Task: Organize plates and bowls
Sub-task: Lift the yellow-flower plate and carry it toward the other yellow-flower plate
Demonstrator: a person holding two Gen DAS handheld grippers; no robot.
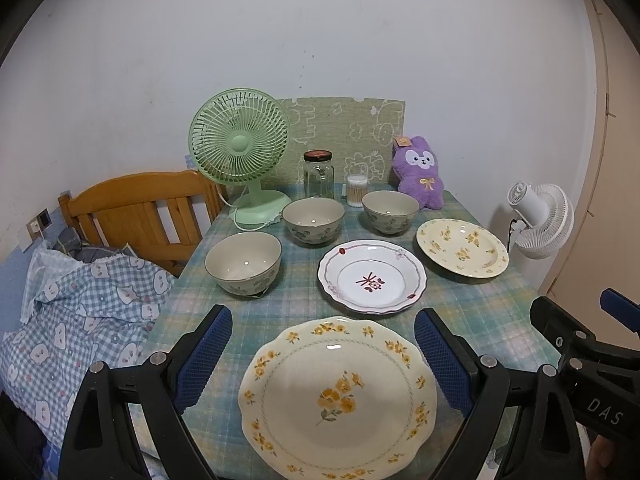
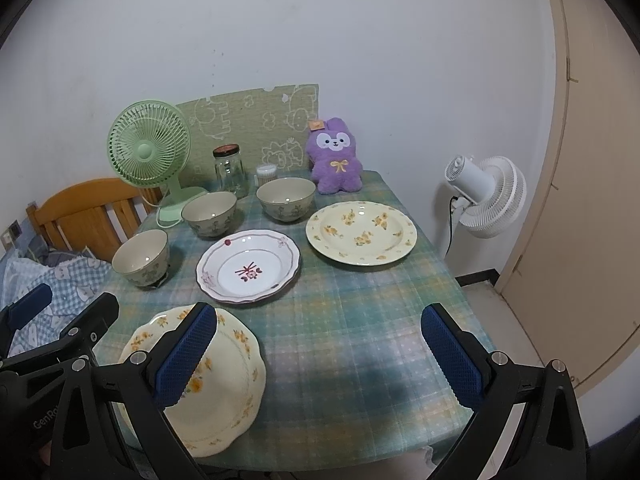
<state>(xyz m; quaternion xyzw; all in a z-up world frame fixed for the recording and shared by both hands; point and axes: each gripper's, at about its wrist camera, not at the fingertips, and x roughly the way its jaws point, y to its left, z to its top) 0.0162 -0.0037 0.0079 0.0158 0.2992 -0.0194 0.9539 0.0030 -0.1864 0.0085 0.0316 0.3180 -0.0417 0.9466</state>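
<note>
Scalloped yellow-flowered plate (image 1: 338,400) at near table edge beneath spread-open left gripper (image 1: 324,360), right gripper (image 2: 320,356) likewise agape over plaid tablecloth (image 2: 360,320), white plate (image 1: 372,276), round yellow plate (image 1: 462,248), three bowls (image 1: 243,263) beyond, green fan (image 1: 240,144), white wall (image 1: 320,40), wooden headboard (image 1: 136,212) left.

On the table (image 1: 500,312) we find the nearest plate (image 1: 338,396) at the front edge, a second plate (image 1: 372,276) just behind it and a third plate (image 1: 462,248) further back to the right. Three bowls curve behind them: the left bowl (image 1: 243,262), the middle bowl (image 1: 313,220) and the right bowl (image 1: 390,212). Along the back we see a desk fan (image 1: 240,152) at left, then a jar (image 1: 318,176), a swab box (image 1: 356,190) and a plush toy (image 1: 418,172) at right.
</note>
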